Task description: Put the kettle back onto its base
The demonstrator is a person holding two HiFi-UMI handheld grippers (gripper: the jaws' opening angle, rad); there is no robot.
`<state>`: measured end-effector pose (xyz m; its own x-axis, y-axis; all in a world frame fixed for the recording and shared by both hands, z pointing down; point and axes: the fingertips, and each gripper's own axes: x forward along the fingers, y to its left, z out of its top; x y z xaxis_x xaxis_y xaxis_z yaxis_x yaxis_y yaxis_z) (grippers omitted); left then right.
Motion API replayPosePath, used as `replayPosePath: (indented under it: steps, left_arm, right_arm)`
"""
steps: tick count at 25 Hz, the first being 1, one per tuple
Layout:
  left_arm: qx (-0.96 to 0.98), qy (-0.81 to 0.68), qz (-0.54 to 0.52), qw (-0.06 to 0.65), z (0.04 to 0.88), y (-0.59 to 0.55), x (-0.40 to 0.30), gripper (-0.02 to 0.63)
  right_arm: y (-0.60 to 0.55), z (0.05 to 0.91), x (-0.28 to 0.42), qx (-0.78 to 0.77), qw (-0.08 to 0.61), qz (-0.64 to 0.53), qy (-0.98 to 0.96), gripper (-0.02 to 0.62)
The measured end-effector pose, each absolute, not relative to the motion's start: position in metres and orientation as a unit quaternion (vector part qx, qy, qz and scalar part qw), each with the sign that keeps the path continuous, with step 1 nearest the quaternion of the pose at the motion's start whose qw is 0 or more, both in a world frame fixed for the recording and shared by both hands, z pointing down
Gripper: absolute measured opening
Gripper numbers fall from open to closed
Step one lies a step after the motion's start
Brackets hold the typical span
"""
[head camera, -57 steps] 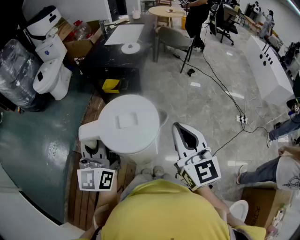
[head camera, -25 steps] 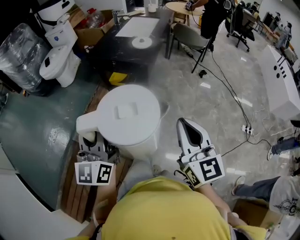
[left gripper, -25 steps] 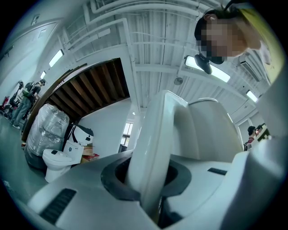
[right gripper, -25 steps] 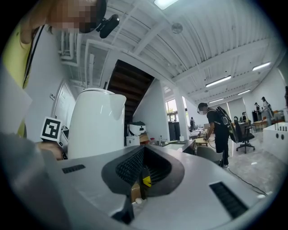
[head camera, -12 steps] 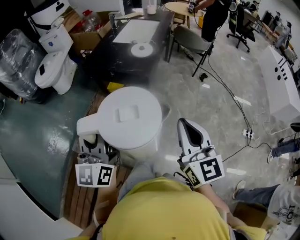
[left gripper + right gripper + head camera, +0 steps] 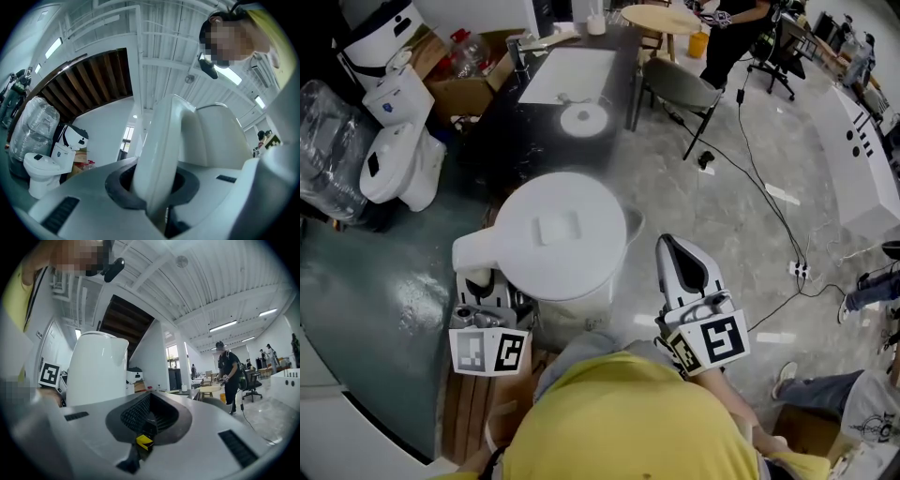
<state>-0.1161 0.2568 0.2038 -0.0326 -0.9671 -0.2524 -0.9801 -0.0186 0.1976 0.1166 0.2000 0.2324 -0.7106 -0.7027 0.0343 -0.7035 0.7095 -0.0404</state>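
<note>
A big white kettle (image 6: 562, 234) with a flat lid hangs in front of me, carried above the floor. My left gripper (image 6: 483, 283) is shut on its handle (image 6: 157, 168), which fills the gap between the jaws in the left gripper view. The kettle's body (image 6: 98, 369) also stands at the left of the right gripper view. My right gripper (image 6: 680, 258) travels beside the kettle on its right, jaws together and nothing in them. A round white base (image 6: 584, 116) lies on the black table (image 6: 525, 131) ahead.
A white board (image 6: 567, 73) lies on the table behind the base. White toilets (image 6: 389, 141) and a wrapped bundle stand at the left. A grey chair (image 6: 675, 89), floor cables (image 6: 759, 159) and a person (image 6: 731, 28) are ahead right. Wooden planks (image 6: 464, 412) lie underfoot.
I have walked toward the black table: it and the round base have slid lower and nearer in the head view. Both grippers hold their pose, the kettle still gripped.
</note>
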Motion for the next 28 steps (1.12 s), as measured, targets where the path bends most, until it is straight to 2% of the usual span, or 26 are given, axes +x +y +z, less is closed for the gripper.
replayPosePath:
  steps: [28]
  left_arm:
    - [-0.688, 0.705, 0.173, 0.006, 0.218, 0.106, -0.179, 0.06]
  right_arm:
    - [0.048, 0.241, 0.05, 0.37, 0.011, 0.028, -0.928, 0.015]
